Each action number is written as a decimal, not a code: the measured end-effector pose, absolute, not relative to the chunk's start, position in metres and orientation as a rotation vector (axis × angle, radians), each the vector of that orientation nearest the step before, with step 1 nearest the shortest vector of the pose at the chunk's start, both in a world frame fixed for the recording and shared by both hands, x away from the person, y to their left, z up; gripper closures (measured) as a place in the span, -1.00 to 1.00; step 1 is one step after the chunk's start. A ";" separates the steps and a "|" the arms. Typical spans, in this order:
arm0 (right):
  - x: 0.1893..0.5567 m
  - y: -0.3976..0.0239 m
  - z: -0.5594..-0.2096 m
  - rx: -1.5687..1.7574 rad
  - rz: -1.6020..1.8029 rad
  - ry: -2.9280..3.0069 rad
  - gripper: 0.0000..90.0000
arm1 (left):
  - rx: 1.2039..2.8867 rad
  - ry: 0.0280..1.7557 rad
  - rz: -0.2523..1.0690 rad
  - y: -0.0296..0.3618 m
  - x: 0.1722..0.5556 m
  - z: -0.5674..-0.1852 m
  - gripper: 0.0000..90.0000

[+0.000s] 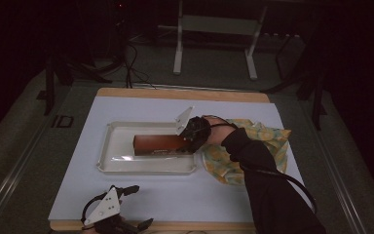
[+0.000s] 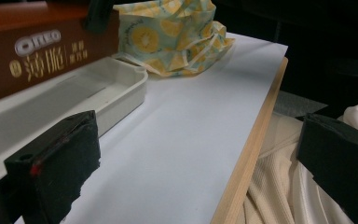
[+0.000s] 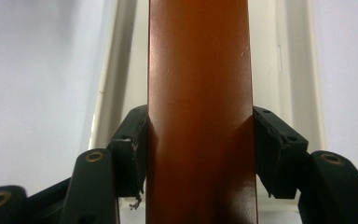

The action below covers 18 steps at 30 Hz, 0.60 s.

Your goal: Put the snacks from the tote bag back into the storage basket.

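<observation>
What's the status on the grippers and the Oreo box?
Right gripper shut on Oreo box, box over the tray. Left gripper open, idle at near table edge. Cloth beside tray, not blocking.

Right tongs (image 1: 191,138) hide the box's (image 1: 158,145) end.

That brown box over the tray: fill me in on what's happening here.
A person is working with a claw in each hand. The right claw is shut on the brown Oreo box, pads pressed to both of its long sides, holding it over the white tray. Whether the box rests on the tray floor cannot be told. The left claw is open and idle near the table's front edge. A yellow lemon-print cloth lies bunched just right of the tray.
</observation>
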State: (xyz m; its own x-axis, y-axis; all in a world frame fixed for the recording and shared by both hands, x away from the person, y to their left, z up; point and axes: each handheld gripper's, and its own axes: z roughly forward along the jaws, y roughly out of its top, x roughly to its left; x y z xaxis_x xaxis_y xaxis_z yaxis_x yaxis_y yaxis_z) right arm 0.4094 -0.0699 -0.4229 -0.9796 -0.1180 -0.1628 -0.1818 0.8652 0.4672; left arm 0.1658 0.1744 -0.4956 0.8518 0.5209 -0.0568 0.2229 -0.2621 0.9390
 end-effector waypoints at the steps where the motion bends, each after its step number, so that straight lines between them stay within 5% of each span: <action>1: 0.410 -0.069 -0.425 -0.234 0.741 2.907 -0.04 | 1.846 0.560 0.315 0.175 0.166 -0.496 -1.00; 18: 0.424 -0.063 -0.464 -0.180 0.647 2.936 -0.04 | 1.848 0.554 0.308 0.175 0.165 -0.496 -1.00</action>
